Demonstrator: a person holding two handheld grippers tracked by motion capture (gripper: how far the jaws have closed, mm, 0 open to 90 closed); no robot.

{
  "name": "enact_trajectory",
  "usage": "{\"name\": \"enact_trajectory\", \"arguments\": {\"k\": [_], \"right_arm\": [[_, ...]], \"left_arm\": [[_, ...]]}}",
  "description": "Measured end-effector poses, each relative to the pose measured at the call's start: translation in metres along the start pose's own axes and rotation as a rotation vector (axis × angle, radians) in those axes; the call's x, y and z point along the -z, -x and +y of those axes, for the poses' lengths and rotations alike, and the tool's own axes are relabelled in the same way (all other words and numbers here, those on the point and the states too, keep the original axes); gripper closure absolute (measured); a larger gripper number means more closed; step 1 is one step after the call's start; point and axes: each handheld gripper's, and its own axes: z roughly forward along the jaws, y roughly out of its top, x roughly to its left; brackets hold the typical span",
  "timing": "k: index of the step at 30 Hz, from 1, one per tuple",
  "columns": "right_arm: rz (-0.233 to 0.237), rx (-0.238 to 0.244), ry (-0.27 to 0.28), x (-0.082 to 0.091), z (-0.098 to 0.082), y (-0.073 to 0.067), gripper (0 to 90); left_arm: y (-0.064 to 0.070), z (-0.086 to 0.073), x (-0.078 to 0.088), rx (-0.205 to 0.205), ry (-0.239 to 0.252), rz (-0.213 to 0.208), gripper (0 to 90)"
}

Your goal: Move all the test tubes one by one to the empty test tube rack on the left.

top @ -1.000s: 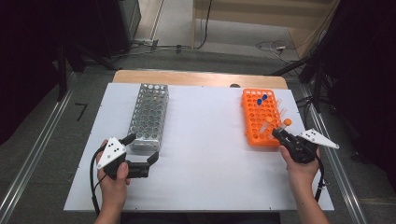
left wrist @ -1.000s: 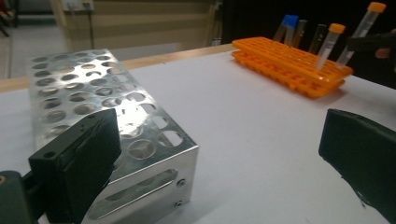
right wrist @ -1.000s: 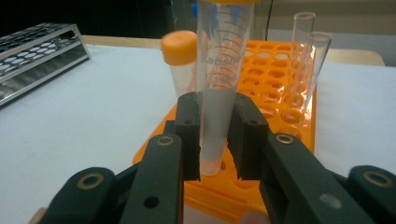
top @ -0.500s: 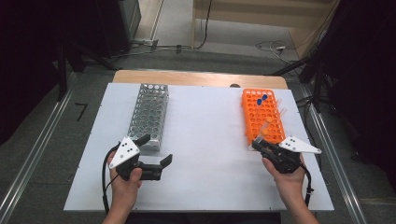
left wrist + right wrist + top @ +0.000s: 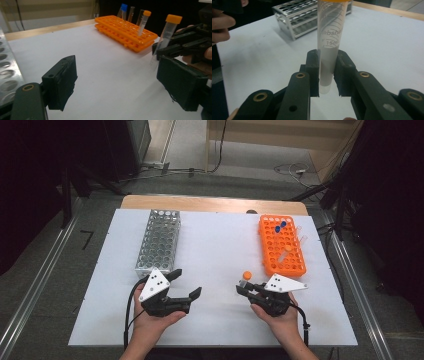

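The orange-capped tube (image 5: 244, 279) stands upright in the lower middle of the high view, pinched near its lower end by the right gripper (image 5: 246, 289), just right of centre. In the right gripper view the clear tube (image 5: 329, 47) rises at the centre of the frame, both black pads pressed against its sides, printed markings showing on its wall. In the left gripper view the same tube (image 5: 167, 31) sits at the upper right, tilted a little, held by the right gripper (image 5: 160, 50) with a hand behind it.

The left gripper (image 5: 187, 284) lies lower left of centre in the high view, its jaws pointing right toward the tube and well apart from it. Its jaws are spread with nothing between them, though they have just been closing somewhat; in its own view the left gripper (image 5: 117, 83) shows bare white tabletop (image 5: 105, 65) between the two pads.

The orange rack (image 5: 281, 246) stands at the upper right of the high view, holding blue-capped tubes (image 5: 280, 226) at its far end and an orange-capped one lying slanted near its front. The metal rack (image 5: 159, 241) stands at the upper left, just beyond the left gripper.
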Motion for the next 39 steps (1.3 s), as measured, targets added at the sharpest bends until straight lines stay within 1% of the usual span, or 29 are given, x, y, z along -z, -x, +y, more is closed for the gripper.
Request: {"name": "enact_trajectory", "arguments": {"k": [2,3,6,7,9,10,11,12,15,16,17,20,22,25,26,28,31,33,36,37,38,39], "right_arm": [[0.018,0.011,-0.009,-0.005,0.000,-0.006,72.6],[0.027,0.020,-0.014,-0.007,0.000,-0.009,72.6],[0.052,0.036,-0.023,-0.013,0.000,-0.016,72.6],[0.058,0.040,-0.027,-0.014,0.000,-0.019,72.6],[0.062,0.042,-0.029,-0.016,0.000,-0.021,72.6],[0.075,0.053,-0.036,-0.018,0.000,-0.025,72.6],[0.079,0.053,-0.038,-0.020,0.000,-0.027,72.6],[0.086,0.058,-0.039,-0.021,0.000,-0.029,72.6],[0.105,0.070,-0.046,-0.024,0.001,-0.036,72.6],[0.113,0.077,-0.048,-0.025,0.002,-0.038,72.6],[0.119,0.085,-0.050,-0.026,0.002,-0.040,72.6],[0.138,0.100,-0.056,-0.029,0.003,-0.048,72.6],[0.147,0.115,-0.059,-0.030,0.003,-0.052,72.6],[0.157,0.130,-0.059,-0.031,0.004,-0.057,72.6],[0.155,0.130,-0.060,-0.031,0.004,-0.057,72.6],[0.156,0.127,-0.061,-0.031,0.004,-0.057,72.6],[0.160,0.124,-0.063,-0.031,0.004,-0.056,72.6],[0.164,0.120,-0.064,-0.031,0.003,-0.056,72.6],[0.167,0.113,-0.062,-0.031,0.003,-0.056,72.2],[0.172,0.112,-0.057,-0.032,0.003,-0.055,72.0],[0.174,0.106,-0.055,-0.031,0.003,-0.054,71.0],[0.175,0.108,-0.050,-0.030,0.003,-0.053,67.1]], "left_arm": [[0.004,0.000,-0.003,0.005,-0.008,-0.027,19.9],[0.004,0.000,-0.003,0.005,-0.008,-0.027,20.7],[0.011,0.001,-0.009,0.006,-0.016,-0.080,25.2],[0.011,0.001,-0.009,0.006,-0.016,-0.080,26.7],[0.015,0.001,-0.011,0.001,-0.021,-0.102,28.3],[0.017,0.001,-0.013,-0.001,-0.022,-0.117,31.2],[0.021,0.001,-0.015,-0.006,-0.026,-0.137,32.6],[0.022,0.001,-0.016,-0.007,-0.027,-0.149,33.9],[0.027,0.001,-0.021,-0.013,-0.040,-0.169,37.5],[0.027,0.001,-0.021,-0.013,-0.040,-0.169,38.9],[0.029,0.000,-0.024,-0.018,-0.047,-0.192,41.2],[0.032,-0.001,-0.027,-0.025,-0.064,-0.213,47.0],[0.033,-0.002,-0.029,-0.025,-0.069,-0.232,52.9],[0.034,-0.002,-0.029,-0.029,-0.072,-0.249,61.3],[0.034,-0.002,-0.029,-0.029,-0.072,-0.249,64.2],[0.034,-0.002,-0.028,-0.038,-0.071,-0.265,71.1],[0.035,-0.002,-0.029,-0.045,-0.074,-0.260,72.8],[0.034,-0.003,-0.028,-0.059,-0.071,-0.250,74.1],[0.033,-0.003,-0.027,-0.056,-0.067,-0.248,74.4],[0.032,-0.003,-0.027,-0.044,-0.062,-0.251,74.4],[0.032,-0.003,-0.027,-0.044,-0.062,-0.251,74.4],[0.030,-0.002,-0.027,-0.037,-0.055,-0.233,74.5]]}}
